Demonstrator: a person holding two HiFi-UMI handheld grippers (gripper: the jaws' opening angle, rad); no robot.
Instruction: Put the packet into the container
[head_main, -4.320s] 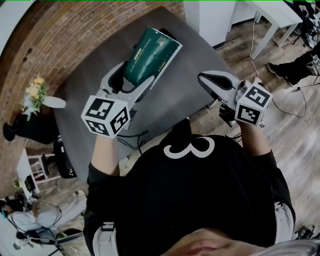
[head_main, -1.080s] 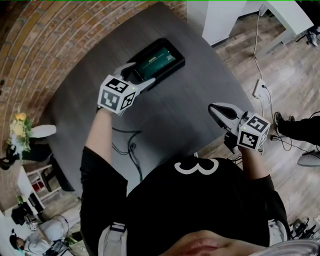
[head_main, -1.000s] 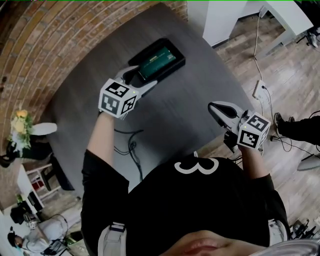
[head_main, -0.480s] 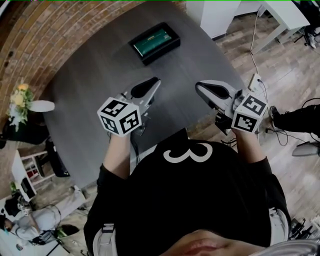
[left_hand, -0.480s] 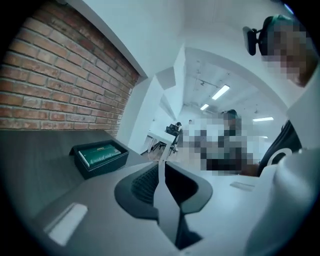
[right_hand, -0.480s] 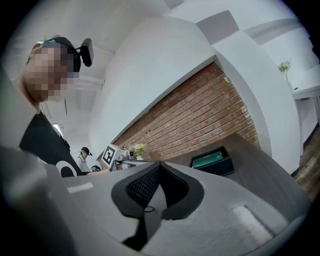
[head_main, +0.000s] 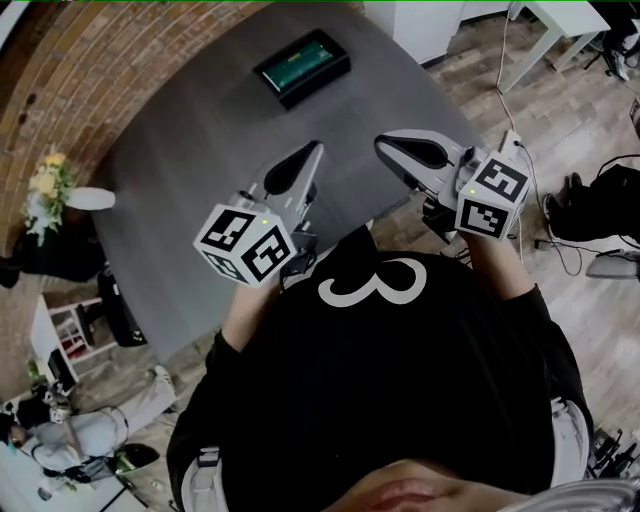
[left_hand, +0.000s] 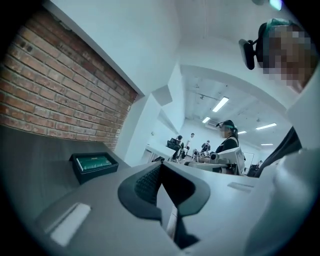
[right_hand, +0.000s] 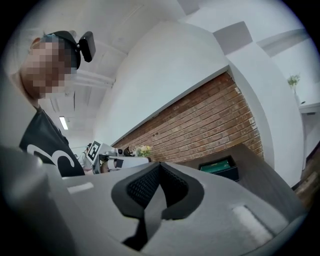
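Noted: packet (head_main: 303, 60) — green, glossy; judged light, pliable, slippery — lies flat in the black container (head_main: 315, 86), top centre of the head view. Take by an end seam. Jaws of left gripper (head_main: 314, 150) just closed on nothing; right gripper (head_main: 386, 146) pressed together, empty. Smooth grey table (head_main: 180, 170); brick wall (head_main: 90, 70) upper left.

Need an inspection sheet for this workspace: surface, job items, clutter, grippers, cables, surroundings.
Surface: dark grey table.
Job's things: green packet lies inside the black container at the table's far end.
Clutter: nothing seen.
Grippers: left gripper jaws have just closed, nothing between them; right gripper shut, empty.
Cables: white cable on the wood floor at right.
Surroundings: brick wall; flowers at left.
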